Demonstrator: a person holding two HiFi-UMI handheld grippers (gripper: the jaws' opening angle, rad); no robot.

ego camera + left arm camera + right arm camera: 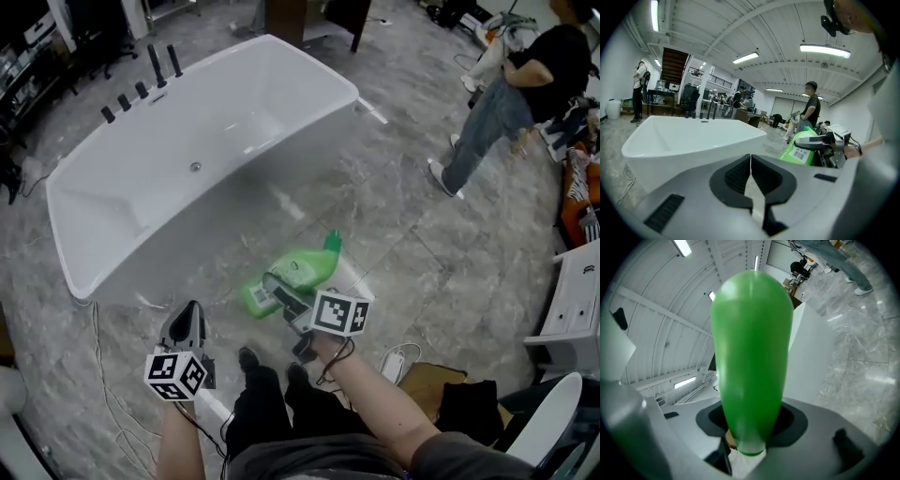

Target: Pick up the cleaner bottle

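Observation:
The green cleaner bottle (302, 270) hangs in the air over the marble floor, lying roughly level with its cap pointing away from me. My right gripper (284, 292) is shut on its lower body, near the white barcode label. In the right gripper view the bottle (752, 343) fills the middle and stands up out of the right gripper (751, 430), pinched between the jaws. The left gripper view shows the bottle (802, 148) off to the right. My left gripper (187, 322) is raised at the lower left, apart from the bottle. The left gripper (751, 180) has its pads together with nothing between them.
A white freestanding bathtub (225, 117) with black taps (141, 90) lies ahead and left; the bathtub (693, 136) also fills the left gripper view. A person (511, 94) stands at the far right. A white cabinet (577, 300) and cables (403, 356) are at the lower right.

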